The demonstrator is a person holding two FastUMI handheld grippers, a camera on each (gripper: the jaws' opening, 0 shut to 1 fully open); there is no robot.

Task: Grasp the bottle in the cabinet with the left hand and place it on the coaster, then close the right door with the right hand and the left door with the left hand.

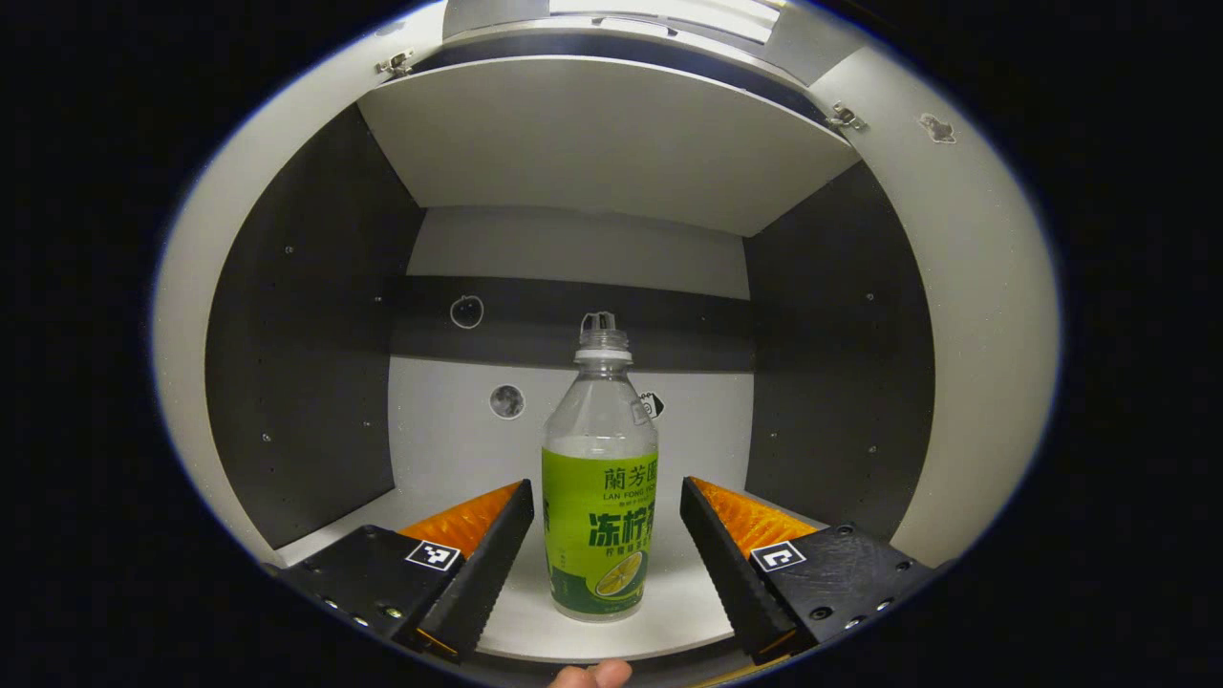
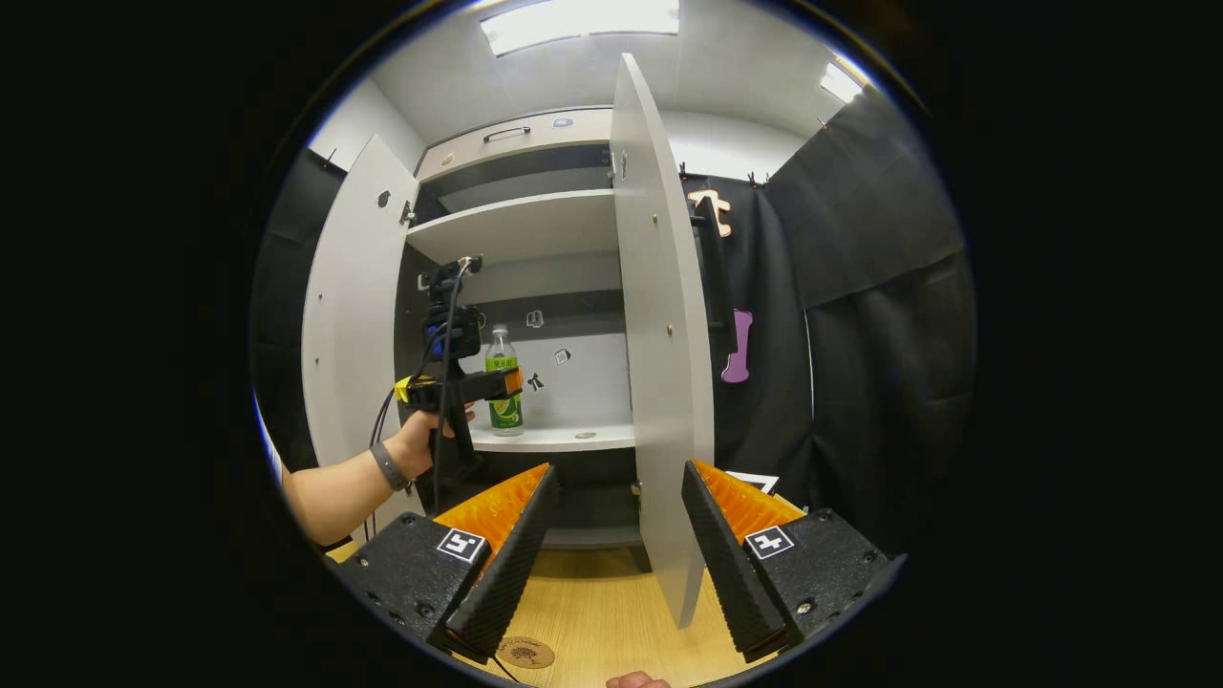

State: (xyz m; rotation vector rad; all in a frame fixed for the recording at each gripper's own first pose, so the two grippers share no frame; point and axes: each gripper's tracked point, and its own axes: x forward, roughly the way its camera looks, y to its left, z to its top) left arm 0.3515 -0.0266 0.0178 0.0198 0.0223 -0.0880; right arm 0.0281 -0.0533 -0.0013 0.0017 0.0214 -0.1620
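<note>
Because the bottle [image 1: 600, 478] is standing upright near the front edge of the cabinet shelf [image 1: 459, 449], I am bringing my left hand-held gripper [image 1: 607, 535] in level with its label, fingers spread to either side and not touching it, so that they can close on the widest part of the body. In the right gripper view the left hand-held gripper [image 2: 511, 382] is reaching in at the left side of the opening, beside the left door [image 2: 349, 315], which is swung wide. I am keeping my right hand-held gripper [image 2: 616, 535] back over the wooden surface [image 2: 602, 612], fingers spread and holding nothing, just short of the near edge of the right door [image 2: 659, 344], ready for closing it. The coaster [image 2: 524, 653] is lying on the surface close below, with open room between it and the shelf, so the bottle should come out straight towards me without meeting either door.
</note>
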